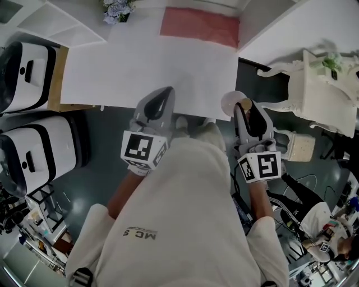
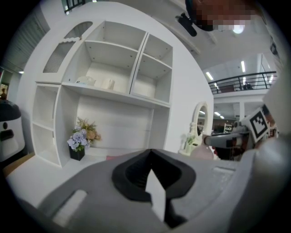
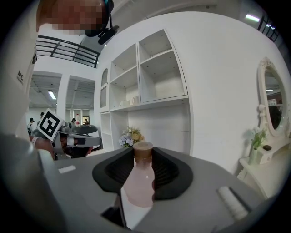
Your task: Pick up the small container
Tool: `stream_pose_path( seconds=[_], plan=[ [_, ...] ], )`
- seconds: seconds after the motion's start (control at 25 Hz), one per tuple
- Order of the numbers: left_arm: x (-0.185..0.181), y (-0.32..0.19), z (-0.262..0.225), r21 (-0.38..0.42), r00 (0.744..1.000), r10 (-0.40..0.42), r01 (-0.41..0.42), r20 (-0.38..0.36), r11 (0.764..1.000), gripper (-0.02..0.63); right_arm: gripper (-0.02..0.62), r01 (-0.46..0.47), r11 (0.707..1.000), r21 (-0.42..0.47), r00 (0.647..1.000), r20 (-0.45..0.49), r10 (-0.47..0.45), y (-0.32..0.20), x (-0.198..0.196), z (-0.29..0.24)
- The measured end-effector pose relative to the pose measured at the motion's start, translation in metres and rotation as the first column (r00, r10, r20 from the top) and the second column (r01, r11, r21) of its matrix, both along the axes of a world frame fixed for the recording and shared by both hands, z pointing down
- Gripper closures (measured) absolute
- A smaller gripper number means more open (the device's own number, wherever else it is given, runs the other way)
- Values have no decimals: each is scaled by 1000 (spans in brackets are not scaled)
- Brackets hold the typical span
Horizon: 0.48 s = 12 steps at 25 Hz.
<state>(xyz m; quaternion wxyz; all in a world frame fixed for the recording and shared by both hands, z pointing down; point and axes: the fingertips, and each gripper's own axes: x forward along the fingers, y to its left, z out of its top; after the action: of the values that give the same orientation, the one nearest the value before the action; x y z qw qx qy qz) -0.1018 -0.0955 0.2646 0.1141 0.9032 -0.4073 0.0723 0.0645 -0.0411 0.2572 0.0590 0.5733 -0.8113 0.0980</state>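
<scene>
The small container [image 3: 137, 182] is a pale pink bottle with a brown cap. It stands upright between the black pads of my right gripper [image 3: 142, 157], which is shut on it. In the head view the right gripper [image 1: 247, 107] holds the container [image 1: 234, 102] just off the near right corner of the white table [image 1: 151, 67]. My left gripper [image 1: 162, 94] hovers over the table's near edge, shut and with nothing in it. In its own view the left gripper [image 2: 152, 157] has its pads together. The container [image 2: 203, 152] shows off to the right of it.
A pink mat [image 1: 199, 25] lies at the table's far side, beside a vase of flowers [image 1: 116, 8]. A white shelf unit [image 2: 113, 82] stands behind the table. Two white machines [image 1: 33, 146] stand on the left, a white dressing table [image 1: 320, 84] on the right.
</scene>
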Motion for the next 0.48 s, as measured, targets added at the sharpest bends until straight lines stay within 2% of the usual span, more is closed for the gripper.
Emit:
stream_pose_path(
  seconds=[0.48],
  plan=[
    [11,-2,3,-3,1000,20,-20,13,1000,604,472,-1,1000,0,1000,7,1,-3,3,2]
  ],
)
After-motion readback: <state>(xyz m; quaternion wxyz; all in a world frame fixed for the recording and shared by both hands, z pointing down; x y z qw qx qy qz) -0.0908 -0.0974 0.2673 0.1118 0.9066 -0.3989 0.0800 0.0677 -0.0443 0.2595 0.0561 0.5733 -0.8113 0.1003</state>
